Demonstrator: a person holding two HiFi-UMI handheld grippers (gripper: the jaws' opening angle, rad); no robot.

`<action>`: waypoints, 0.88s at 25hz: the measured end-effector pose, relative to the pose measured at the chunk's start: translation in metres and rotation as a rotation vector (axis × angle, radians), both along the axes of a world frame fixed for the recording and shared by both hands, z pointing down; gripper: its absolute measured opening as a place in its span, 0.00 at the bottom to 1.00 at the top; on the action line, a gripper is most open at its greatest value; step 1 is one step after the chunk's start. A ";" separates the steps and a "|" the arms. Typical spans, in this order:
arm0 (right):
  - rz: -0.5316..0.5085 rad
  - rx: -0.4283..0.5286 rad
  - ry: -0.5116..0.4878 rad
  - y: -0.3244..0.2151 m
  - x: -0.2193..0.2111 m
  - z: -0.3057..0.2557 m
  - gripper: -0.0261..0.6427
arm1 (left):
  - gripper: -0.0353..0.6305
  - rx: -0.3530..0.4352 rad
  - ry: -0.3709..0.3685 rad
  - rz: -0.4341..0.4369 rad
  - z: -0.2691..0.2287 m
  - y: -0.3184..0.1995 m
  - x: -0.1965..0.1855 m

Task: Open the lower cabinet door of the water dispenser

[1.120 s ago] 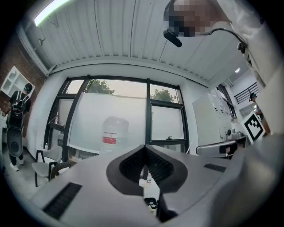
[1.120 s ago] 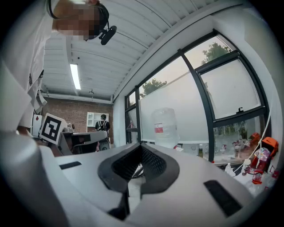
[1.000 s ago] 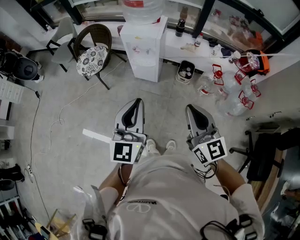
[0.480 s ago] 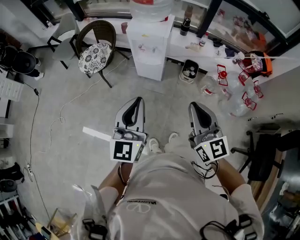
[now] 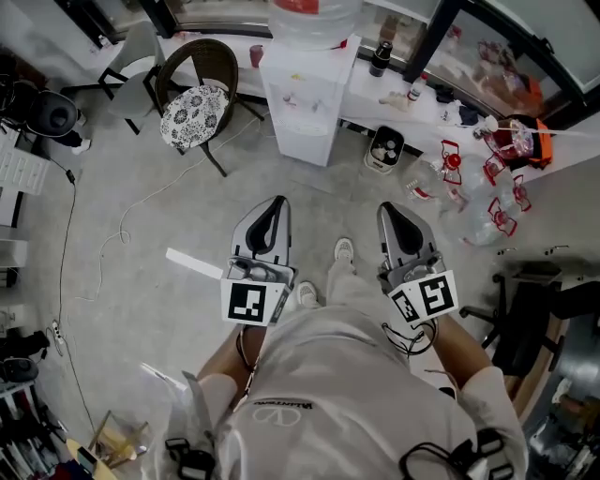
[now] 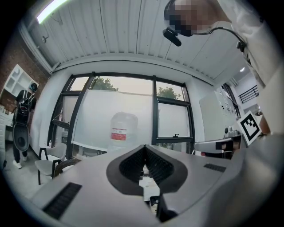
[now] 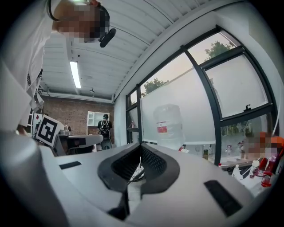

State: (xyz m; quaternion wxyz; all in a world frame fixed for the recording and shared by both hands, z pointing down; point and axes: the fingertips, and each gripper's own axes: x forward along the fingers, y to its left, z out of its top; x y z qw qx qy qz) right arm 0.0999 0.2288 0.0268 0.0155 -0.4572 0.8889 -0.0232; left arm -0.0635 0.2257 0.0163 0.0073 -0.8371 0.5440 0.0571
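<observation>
Grey concrete floor (image 5: 169,216) is spreading out below me. Water dispenser (image 5: 307,108), white, is standing at 12 o'clock against the window ledge, with a bottle (image 5: 314,14) sitting on top. Its lower cabinet door (image 5: 305,142) is facing me, well apart from both tips. Wicker chair (image 5: 195,98) is sitting at 11 o'clock. I am holding my left gripper (image 5: 273,204) and right gripper (image 5: 390,210) level, side by side. Both are keeping their jaws pressed together, gripping nothing.
</observation>
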 end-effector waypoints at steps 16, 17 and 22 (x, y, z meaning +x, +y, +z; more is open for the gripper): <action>-0.128 -0.028 0.015 -0.158 0.050 0.057 0.06 | 0.06 -0.031 -0.058 -0.038 0.043 -0.143 0.067; -0.140 -0.027 0.012 -0.170 0.053 0.067 0.06 | 0.06 -0.034 -0.068 -0.039 0.054 -0.152 0.071; -0.136 -0.020 -0.011 -0.237 0.064 0.133 0.06 | 0.06 -0.046 -0.099 -0.049 0.129 -0.207 0.080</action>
